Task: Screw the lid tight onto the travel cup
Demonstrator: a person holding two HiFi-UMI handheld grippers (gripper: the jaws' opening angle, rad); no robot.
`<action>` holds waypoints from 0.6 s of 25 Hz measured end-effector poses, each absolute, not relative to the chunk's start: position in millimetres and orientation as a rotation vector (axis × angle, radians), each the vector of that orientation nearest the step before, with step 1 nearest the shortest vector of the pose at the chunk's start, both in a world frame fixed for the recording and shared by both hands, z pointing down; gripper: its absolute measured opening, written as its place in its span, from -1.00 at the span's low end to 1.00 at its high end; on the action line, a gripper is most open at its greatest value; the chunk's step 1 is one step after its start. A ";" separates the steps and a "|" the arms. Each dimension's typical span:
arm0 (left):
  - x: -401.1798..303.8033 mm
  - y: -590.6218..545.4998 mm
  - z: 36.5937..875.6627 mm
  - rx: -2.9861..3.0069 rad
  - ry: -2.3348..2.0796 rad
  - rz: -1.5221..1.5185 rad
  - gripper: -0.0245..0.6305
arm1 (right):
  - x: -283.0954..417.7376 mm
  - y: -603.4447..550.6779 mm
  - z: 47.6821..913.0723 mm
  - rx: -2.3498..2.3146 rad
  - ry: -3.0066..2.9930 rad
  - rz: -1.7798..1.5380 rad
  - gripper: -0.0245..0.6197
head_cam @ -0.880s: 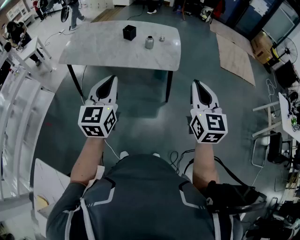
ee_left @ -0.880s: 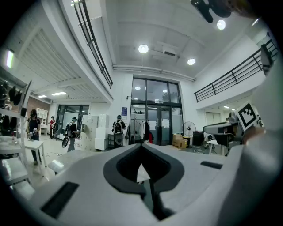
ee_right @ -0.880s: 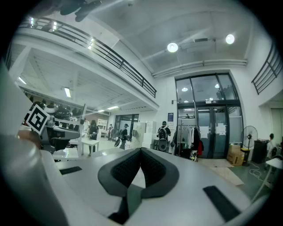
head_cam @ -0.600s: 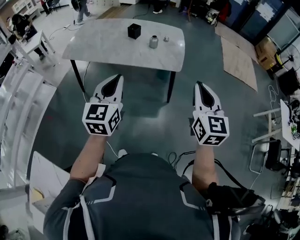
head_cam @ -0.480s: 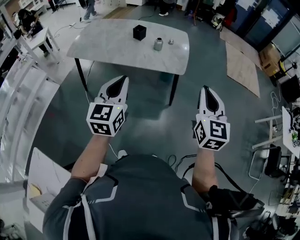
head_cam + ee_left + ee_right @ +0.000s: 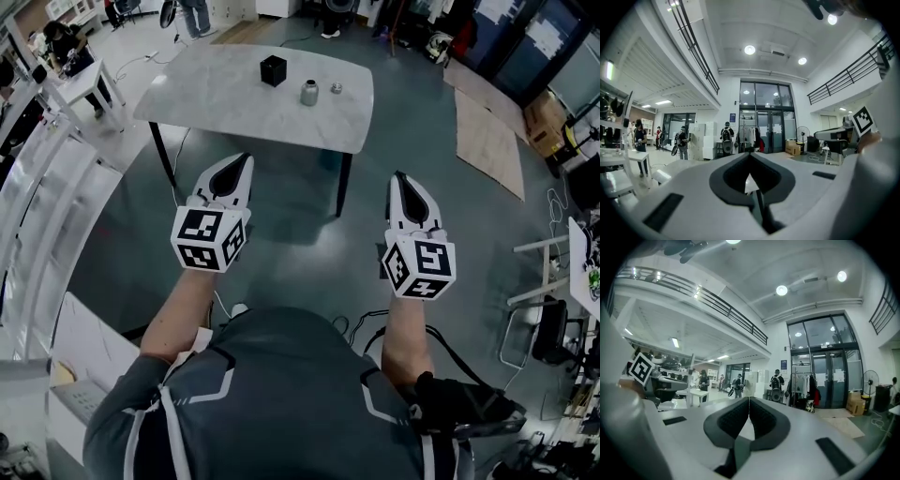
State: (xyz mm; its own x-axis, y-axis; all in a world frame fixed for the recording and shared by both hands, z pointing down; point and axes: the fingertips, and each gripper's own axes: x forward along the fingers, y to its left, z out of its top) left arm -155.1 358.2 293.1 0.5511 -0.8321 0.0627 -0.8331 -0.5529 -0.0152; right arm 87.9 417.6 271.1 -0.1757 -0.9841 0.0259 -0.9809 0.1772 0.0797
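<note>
Grippers: white left gripper point(image 6: 244, 159) and white right gripper point(image 6: 400, 176) closed, empty, well short of grey marble table point(image 6: 225, 94) | small silver travel cup point(image 6: 309, 92) upright near table's far edge, small round lid point(image 6: 336, 89) beside | risk: jaws left unopened could topple cup.

Far off at twelve o'clock, the cup point(image 6: 309, 92) and lid point(image 6: 336, 89) on the table point(image 6: 234, 103) are too small to read. I can't tell whether the cup's mouth is open or which way up the lid lies. The box point(image 6: 273, 70) at their ten o'clock is only a dark block. The hands are hidden behind the cubes of the left gripper point(image 6: 244, 161) and right gripper point(image 6: 398, 177). In both gripper views each gripper's own white body hides the table's top and what stands on it. A bystander point(image 6: 197, 13) at eleven o'clock is cut off by the head view's top edge.
</note>
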 end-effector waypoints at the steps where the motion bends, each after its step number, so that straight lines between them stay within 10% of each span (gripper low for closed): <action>1: -148.7 360.1 293.7 2.749 -1.479 0.104 -0.90 | 92.8 419.6 272.2 1.958 -2.363 -0.065 -0.84; 15: -106.3 344.8 299.4 2.785 -1.499 0.180 -0.90 | 136.4 392.5 284.3 1.907 -2.417 -0.047 -0.84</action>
State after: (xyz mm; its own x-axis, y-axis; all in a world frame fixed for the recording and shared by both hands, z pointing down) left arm -106.3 344.8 299.4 0.5457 -0.8335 0.0870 -0.8305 -0.5517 -0.0770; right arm 136.4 392.5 284.3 -0.2316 -0.9723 0.0303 -0.9704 0.2331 0.0626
